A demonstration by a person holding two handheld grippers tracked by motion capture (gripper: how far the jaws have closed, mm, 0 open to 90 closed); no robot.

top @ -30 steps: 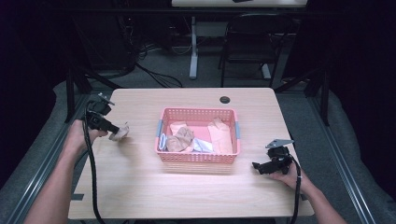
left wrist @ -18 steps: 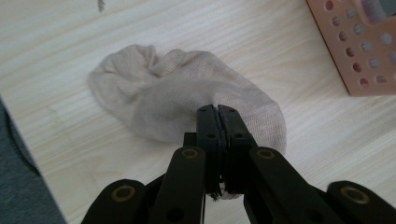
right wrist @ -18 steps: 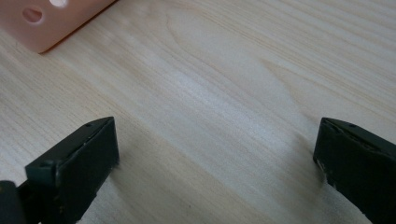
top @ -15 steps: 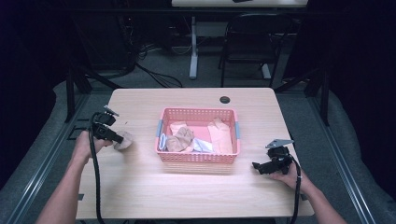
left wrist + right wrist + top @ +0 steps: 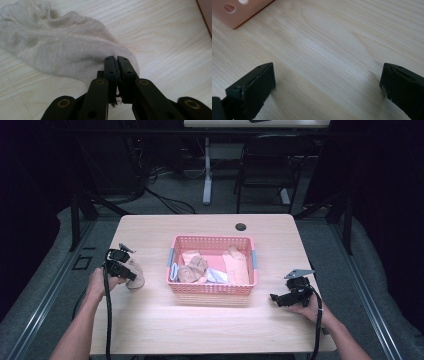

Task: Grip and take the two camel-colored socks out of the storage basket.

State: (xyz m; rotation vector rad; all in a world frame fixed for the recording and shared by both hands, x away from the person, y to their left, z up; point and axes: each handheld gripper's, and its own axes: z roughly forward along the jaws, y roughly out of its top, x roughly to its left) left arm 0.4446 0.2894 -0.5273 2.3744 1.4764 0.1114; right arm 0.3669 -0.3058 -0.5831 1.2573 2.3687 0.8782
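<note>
A beige sock lies crumpled on the wooden table, left of the pink basket. My left gripper is shut on the sock's edge; in the high view this gripper sits at the table's left side with the sock under it. The basket holds several beige and white cloth items. At the right, my right gripper rests low over bare wood, its jaws wide open with nothing between them.
A corner of the pink basket shows at the top left of the right gripper view. A round black cable hole sits near the table's far edge. Chairs and table legs stand on the grey floor behind.
My left gripper has come toward the near side and down onto the table with the sock, which now lies spread on the wood. The right gripper has stayed put.
</note>
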